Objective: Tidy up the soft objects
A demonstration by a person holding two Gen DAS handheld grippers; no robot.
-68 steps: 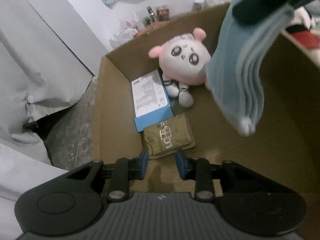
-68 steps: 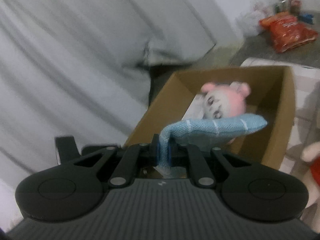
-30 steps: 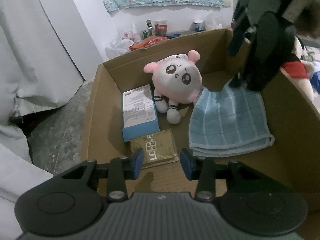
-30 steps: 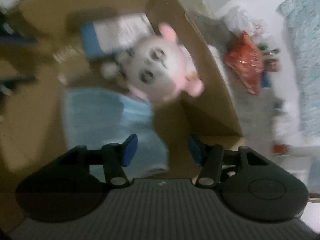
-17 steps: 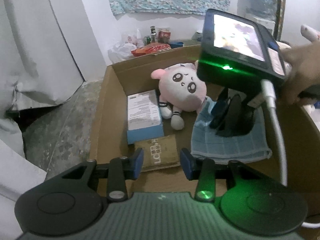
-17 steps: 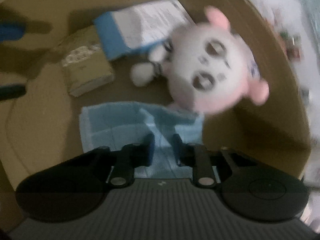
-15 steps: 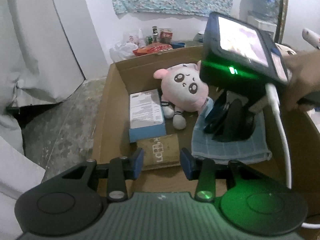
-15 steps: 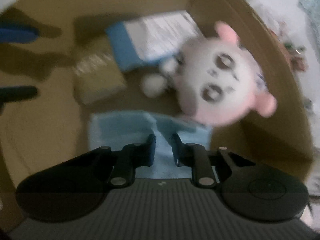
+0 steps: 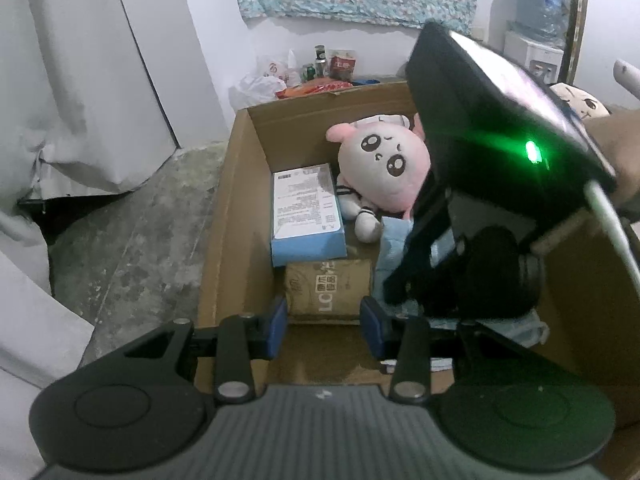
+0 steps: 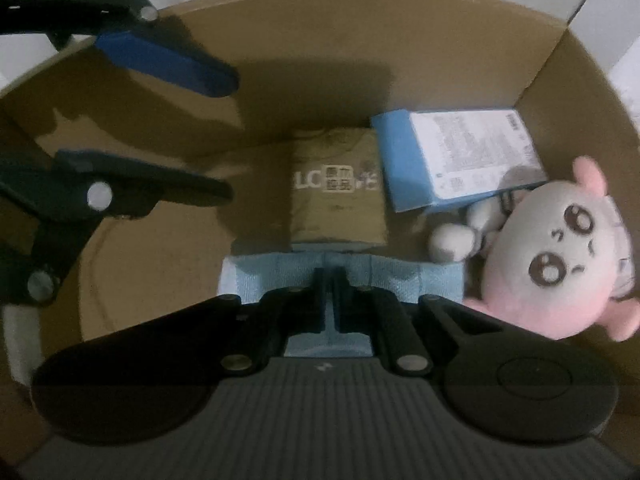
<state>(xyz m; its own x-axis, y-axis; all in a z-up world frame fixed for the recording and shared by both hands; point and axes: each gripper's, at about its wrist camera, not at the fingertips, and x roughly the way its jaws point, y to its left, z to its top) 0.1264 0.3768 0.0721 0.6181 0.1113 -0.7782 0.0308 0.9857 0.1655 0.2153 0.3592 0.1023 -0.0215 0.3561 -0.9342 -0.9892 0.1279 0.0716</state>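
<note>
1. My right tongs (image 10: 330, 286) point steeply down into the cardboard box (image 10: 360, 40) and have just been closing; their jaws now pinch a ridge of the blue towel (image 10: 420, 280), which lies on the box floor between the brown packet (image 10: 336, 192) and the near wall.
2. My left tongs (image 9: 324, 320) hang part open over the near edge of the box, gripping nothing.
3. Risk: I have only a thin pleat of cloth. If I lift or drag from here, I judge the towel could unfold, or slip out of the pinch and land crumpled.
4. Risk: the towel touches the pink plush toy (image 10: 560, 256) on one side and lies just beside the brown packet on the other. Pulling it could tip the toy or shove the packet against the blue carton (image 10: 460, 160).
5. Risk: my two tools are close together over the same corner. From the left camera, the right tool's body (image 9: 480, 160) hides most of the towel (image 9: 394, 248), so a careless move could knock them together.
6. Against a second ago: the right tongs stood open above the towel; now they are down and closed on it.
7. The flat towel is now bunched up at the pinch.
8. Toy, carton and packet lie as before; the left tongs kept the same gap.
</note>
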